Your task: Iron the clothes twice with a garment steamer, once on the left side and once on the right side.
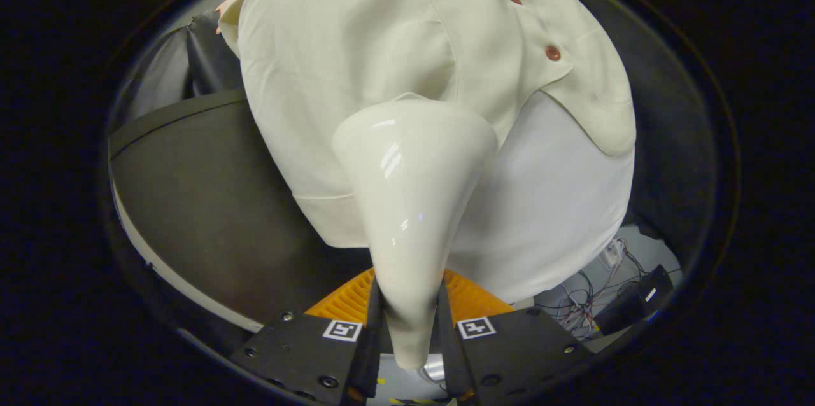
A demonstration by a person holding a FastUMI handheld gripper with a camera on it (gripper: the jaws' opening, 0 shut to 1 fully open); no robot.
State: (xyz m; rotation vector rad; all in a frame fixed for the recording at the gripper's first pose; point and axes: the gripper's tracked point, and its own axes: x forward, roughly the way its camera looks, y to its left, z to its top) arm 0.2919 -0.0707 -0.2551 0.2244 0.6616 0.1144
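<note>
My gripper [407, 323] is shut on the narrow handle of a glossy cream garment steamer [411, 183], both fingers pressing its sides. The steamer widens ahead of the fingers into a broad head that lies against a cream shirt [356, 56] hanging just beyond. The head rests on the shirt's lower part, left of the button placket with its brown buttons [552, 53]. Under the open lower right flap of the shirt a white garment [560, 202] shows. The steamer's face is hidden against the cloth.
A dark round table [204, 202] with a pale rim lies to the left below the shirt. An orange ribbed object [471, 298] sits just behind the fingers. Cables and a black box [630, 307] lie on the floor at lower right.
</note>
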